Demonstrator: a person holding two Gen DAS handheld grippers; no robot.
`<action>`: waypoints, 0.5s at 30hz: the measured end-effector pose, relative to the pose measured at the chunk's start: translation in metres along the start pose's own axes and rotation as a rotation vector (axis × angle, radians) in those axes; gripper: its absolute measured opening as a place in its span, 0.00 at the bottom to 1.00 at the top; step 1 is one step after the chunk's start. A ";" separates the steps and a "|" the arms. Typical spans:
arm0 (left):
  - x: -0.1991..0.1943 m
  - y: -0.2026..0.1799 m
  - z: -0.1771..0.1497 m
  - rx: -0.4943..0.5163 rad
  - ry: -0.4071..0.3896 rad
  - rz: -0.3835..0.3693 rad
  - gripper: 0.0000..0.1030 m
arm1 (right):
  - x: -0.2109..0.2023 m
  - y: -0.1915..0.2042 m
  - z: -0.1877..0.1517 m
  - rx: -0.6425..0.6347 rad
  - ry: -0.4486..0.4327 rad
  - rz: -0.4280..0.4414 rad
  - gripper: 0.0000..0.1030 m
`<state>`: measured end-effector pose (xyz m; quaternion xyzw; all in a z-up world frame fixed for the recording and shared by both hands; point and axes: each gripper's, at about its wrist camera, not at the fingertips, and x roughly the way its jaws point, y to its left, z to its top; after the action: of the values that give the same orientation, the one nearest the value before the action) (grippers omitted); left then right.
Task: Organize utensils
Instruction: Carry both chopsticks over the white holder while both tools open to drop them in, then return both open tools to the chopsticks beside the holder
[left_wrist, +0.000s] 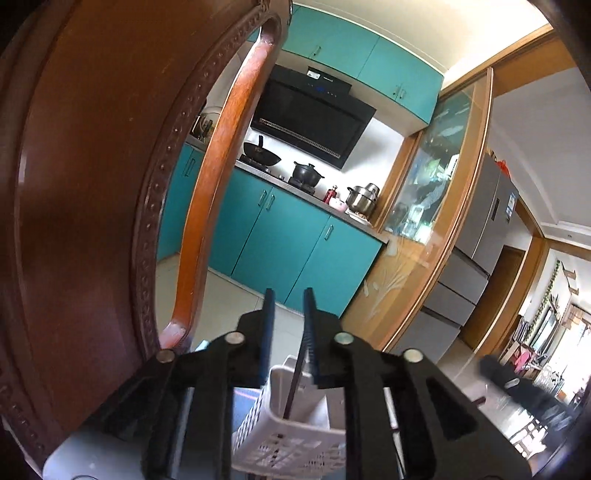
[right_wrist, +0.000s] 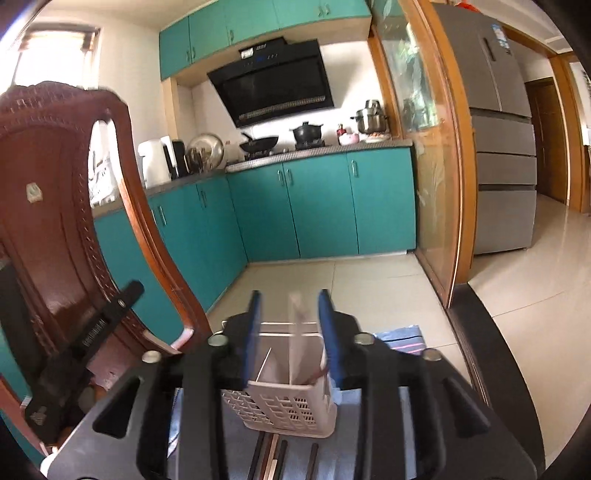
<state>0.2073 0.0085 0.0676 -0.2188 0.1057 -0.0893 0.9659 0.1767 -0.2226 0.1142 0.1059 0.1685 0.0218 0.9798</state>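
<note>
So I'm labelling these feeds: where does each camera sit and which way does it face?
Left wrist: on the left gripper, looking over the white basket past a wooden chair toward the teal cabinets; only its own fingers show.
Right wrist: on the right gripper, above the basket; the left gripper shows.
Shared: basket, chair, cabinets.

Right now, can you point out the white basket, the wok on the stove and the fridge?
white basket (right_wrist: 291, 406), right wrist view, on its latticed front wall.
wok (right_wrist: 258, 143), right wrist view, on its dark bowl.
fridge (right_wrist: 504, 147), right wrist view, on its grey drawer front.
</note>
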 end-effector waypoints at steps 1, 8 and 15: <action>-0.004 0.000 -0.001 0.005 0.001 0.001 0.25 | -0.009 0.000 -0.001 0.002 -0.011 0.010 0.32; -0.026 0.006 -0.018 0.083 0.054 0.039 0.34 | -0.046 0.003 -0.067 -0.011 0.118 0.068 0.32; -0.024 0.019 -0.048 0.108 0.182 0.073 0.41 | 0.044 0.026 -0.191 -0.035 0.729 0.068 0.32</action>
<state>0.1755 0.0114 0.0210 -0.1534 0.1957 -0.0791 0.9654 0.1540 -0.1557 -0.0708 0.0801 0.5026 0.0937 0.8557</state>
